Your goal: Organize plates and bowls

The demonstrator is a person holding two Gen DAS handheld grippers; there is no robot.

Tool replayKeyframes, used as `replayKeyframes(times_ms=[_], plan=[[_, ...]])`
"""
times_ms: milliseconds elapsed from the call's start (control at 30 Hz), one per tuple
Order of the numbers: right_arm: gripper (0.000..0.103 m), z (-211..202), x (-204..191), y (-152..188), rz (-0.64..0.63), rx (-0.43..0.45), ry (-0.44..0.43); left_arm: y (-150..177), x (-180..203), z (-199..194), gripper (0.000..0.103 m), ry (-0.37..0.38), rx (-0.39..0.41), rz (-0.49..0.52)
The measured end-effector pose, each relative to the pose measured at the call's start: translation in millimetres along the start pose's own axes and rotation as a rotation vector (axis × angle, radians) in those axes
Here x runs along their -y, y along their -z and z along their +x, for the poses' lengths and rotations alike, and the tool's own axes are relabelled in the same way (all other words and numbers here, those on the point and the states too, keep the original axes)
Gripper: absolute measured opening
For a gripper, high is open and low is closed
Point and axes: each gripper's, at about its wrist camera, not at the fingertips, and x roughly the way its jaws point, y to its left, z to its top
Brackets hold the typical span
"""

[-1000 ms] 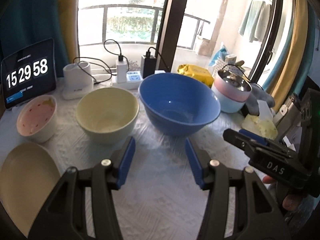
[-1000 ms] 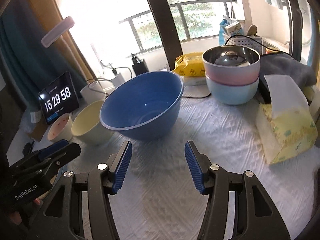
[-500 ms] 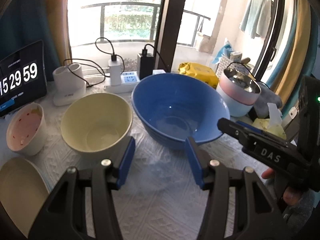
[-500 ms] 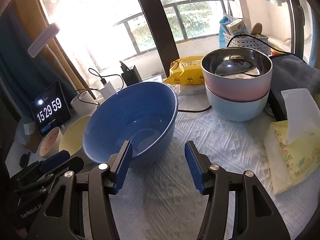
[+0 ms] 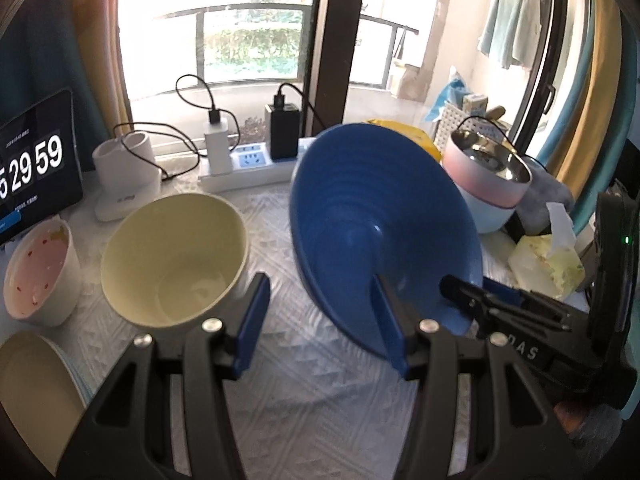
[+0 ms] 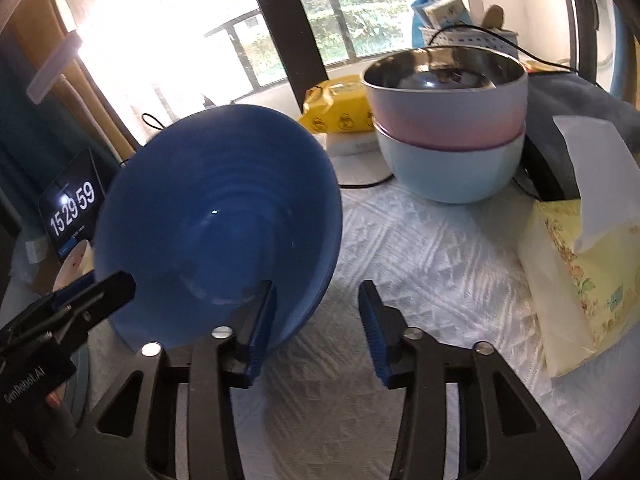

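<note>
The big blue bowl (image 5: pixel 372 216) (image 6: pixel 216 220) stands tilted up on its edge, mouth toward me, on the white cloth. My right gripper (image 6: pixel 316 320) is open with its left finger inside the bowl's near rim; it also shows in the left wrist view (image 5: pixel 472 300). My left gripper (image 5: pixel 320 312) is open; its right finger lies against the bowl's rim, its left finger close to the cream bowl (image 5: pixel 172 256). A small pink-lined bowl (image 5: pixel 36 272) and a cream plate (image 5: pixel 32 396) sit at the left. A pink bowl stacked on a light-blue bowl (image 6: pixel 448 128) stands at the back right.
A clock tablet (image 5: pixel 32 168), a white charger stand (image 5: pixel 124 176) and a power strip with cables (image 5: pixel 248 160) line the window side. A yellow packet (image 6: pixel 340 108) lies behind the blue bowl. A tissue pack (image 6: pixel 580 264) sits at the right, grey cloth behind it.
Both grippers moved forward to the blue bowl. The bowl went from sitting flat to tilted up on its edge, with the right gripper's left finger now inside its rim.
</note>
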Motion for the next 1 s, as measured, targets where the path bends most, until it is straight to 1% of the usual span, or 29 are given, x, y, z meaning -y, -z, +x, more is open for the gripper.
replayKeyframes(times_ms=[167,333,367,433,500,533,633,1000], plan=[[0.028,7.8,7.7,2.4,0.021,-0.017,0.006,-2.7,8.3,9.0,0.053,-0.013,0.008,0.042],[0.022,11.0,5.2,2.6,0.014,-0.021,-0.007,-2.1,12.3,20.5,0.053,-0.012,-0.013,0.055],[0.021,10.8,4.5,1.8,0.012,-0.019,-0.007,-1.6,13.1,22.3,0.052,-0.008,-0.018,0.06],[0.02,9.5,3.4,1.4,0.009,-0.012,-0.014,0.3,15.6,24.7,0.044,0.001,-0.02,0.073],[0.02,7.4,2.6,1.7,0.004,-0.006,-0.012,1.5,15.9,24.9,0.041,-0.01,-0.016,0.077],[0.019,7.0,1.4,1.4,0.002,-0.004,-0.012,1.7,14.9,24.8,0.038,-0.012,-0.014,0.073],[0.019,4.2,0.5,0.9,0.001,0.006,-0.015,1.3,10.6,25.0,0.033,-0.016,-0.016,0.057],[0.017,-27.2,-10.6,0.0,-0.033,0.078,-0.002,2.7,8.0,5.8,0.033,-0.008,0.014,0.05]])
